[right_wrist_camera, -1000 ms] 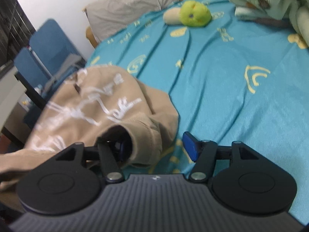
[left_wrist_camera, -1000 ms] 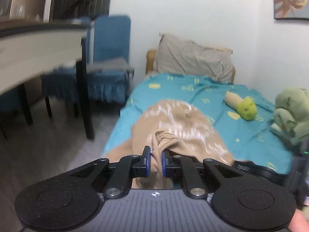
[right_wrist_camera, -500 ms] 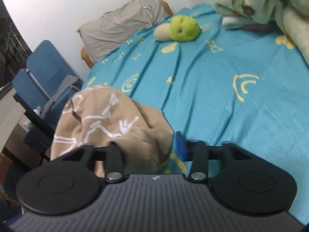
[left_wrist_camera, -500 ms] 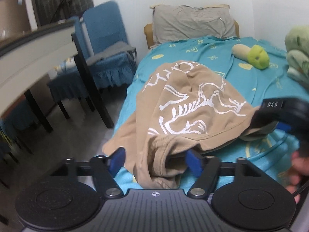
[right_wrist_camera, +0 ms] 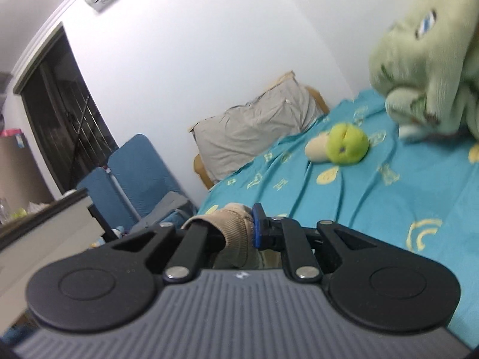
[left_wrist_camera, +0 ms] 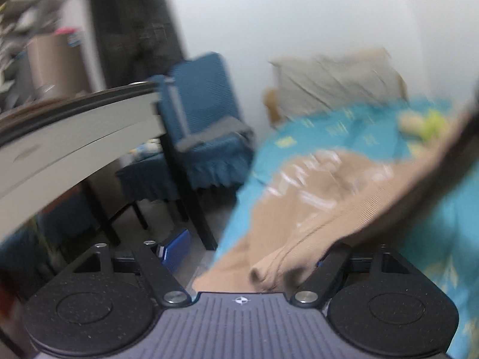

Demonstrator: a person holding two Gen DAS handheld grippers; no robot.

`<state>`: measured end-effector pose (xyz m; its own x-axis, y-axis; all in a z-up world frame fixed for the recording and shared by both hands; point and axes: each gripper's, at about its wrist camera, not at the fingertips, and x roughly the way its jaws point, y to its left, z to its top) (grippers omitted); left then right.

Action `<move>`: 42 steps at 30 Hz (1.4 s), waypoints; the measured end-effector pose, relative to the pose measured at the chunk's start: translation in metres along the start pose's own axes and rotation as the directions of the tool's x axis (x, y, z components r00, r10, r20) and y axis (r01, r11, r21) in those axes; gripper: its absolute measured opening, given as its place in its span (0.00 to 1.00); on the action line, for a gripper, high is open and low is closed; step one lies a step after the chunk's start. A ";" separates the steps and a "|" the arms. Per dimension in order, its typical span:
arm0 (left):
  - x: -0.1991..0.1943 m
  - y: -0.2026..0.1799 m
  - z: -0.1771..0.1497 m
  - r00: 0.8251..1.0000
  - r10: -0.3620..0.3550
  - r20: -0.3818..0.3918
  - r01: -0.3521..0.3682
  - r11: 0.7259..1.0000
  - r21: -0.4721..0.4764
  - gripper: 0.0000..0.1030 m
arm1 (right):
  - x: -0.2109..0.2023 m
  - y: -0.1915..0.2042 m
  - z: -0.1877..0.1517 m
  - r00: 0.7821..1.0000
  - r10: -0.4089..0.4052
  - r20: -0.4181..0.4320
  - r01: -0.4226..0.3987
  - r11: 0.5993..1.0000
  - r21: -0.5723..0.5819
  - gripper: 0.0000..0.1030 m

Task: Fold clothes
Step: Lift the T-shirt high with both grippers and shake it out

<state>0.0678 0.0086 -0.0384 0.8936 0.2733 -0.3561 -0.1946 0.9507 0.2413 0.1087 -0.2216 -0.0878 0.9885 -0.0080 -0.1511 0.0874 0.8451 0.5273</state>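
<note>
We read no writing. Our right gripper point(right_wrist_camera: 239, 230) has now clamped the shirt point(right_wrist_camera: 236, 224); our left gripper point(left_wrist_camera: 248, 254) stays open, shirt point(left_wrist_camera: 314, 209) between its fingers.

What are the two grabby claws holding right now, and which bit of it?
The right gripper pinches the tan shirt by a ribbed edge. The left gripper is open, holding nothing; the shirt only drapes over one finger.

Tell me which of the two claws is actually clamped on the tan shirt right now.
The right claw: it is shut on a bunched ribbed edge of the tan shirt. The left claw is spread wide, with the shirt's edge lying loose between its fingers.
</note>
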 end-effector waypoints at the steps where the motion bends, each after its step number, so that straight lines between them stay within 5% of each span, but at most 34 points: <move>1: -0.002 0.008 0.002 1.000 0.006 0.003 -0.006 0.999 -0.044 0.83 | 0.001 0.001 -0.001 1.000 -0.021 -0.003 0.021 1.000 -0.017 0.12; 4: -0.004 0.025 0.004 0.999 0.002 -0.035 -0.006 0.993 -0.121 0.87 | 0.010 -0.001 -0.007 0.992 -0.117 -0.052 0.114 0.992 -0.060 0.14; 6: 0.003 0.024 0.001 0.993 0.000 -0.118 -0.008 0.998 -0.069 0.86 | 0.022 -0.007 -0.013 0.971 -0.206 -0.119 0.195 0.976 -0.097 0.20; 9: 0.017 0.022 -0.010 0.967 0.070 -0.244 -0.067 0.998 0.019 0.85 | 0.039 -0.021 -0.027 0.915 -0.347 -0.207 0.319 0.935 -0.155 0.54; 12: 0.025 0.038 -0.009 0.958 0.063 -0.280 -0.088 0.993 -0.076 0.85 | 0.043 -0.031 -0.035 0.878 -0.416 -0.235 0.386 0.907 -0.167 0.64; 14: 0.019 0.051 -0.002 0.976 0.035 -0.216 -0.077 0.978 -0.193 0.85 | 0.034 -0.024 -0.033 0.888 -0.422 -0.182 0.390 0.902 -0.187 0.64; 16: 0.009 0.061 0.010 0.991 0.066 -0.117 -0.094 0.964 -0.250 0.91 | 0.021 -0.014 -0.019 0.904 -0.419 -0.084 0.395 0.894 -0.212 0.76; 19: -0.016 0.074 0.040 0.993 0.104 0.049 -0.083 0.944 -0.320 0.92 | 0.002 0.007 0.024 0.934 -0.352 0.051 0.355 0.912 -0.205 0.76; 22: -0.041 0.089 0.074 0.970 0.141 0.199 -0.053 0.918 -0.393 0.92 | -0.015 0.044 0.080 0.949 -0.274 0.158 0.304 0.928 -0.218 0.76; 27: -0.090 0.137 0.157 0.925 0.164 0.342 0.033 0.863 -0.503 0.92 | -0.058 0.108 0.170 0.947 -0.153 0.282 0.218 0.951 -0.220 0.76; 35: -0.203 0.199 0.280 0.826 0.109 0.553 0.157 0.898 -0.412 0.92 | -0.165 0.175 0.291 0.900 -0.039 0.434 0.132 0.974 -0.186 0.76; 38: -0.236 0.211 0.314 0.816 0.080 0.573 0.177 0.908 -0.379 0.92 | -0.212 0.189 0.322 0.872 -0.001 0.489 0.116 0.972 -0.205 0.79; 42: -0.270 0.223 0.352 0.818 0.014 0.575 0.215 0.920 -0.329 0.94 | -0.240 0.198 0.352 0.883 0.013 0.469 0.099 0.972 -0.214 0.78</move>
<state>-0.0742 0.0950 0.4290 0.9607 0.1531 0.2315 -0.1198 0.9812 -0.1516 -0.0675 -0.2400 0.3471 0.9320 -0.2465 0.2657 0.1566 0.9350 0.3183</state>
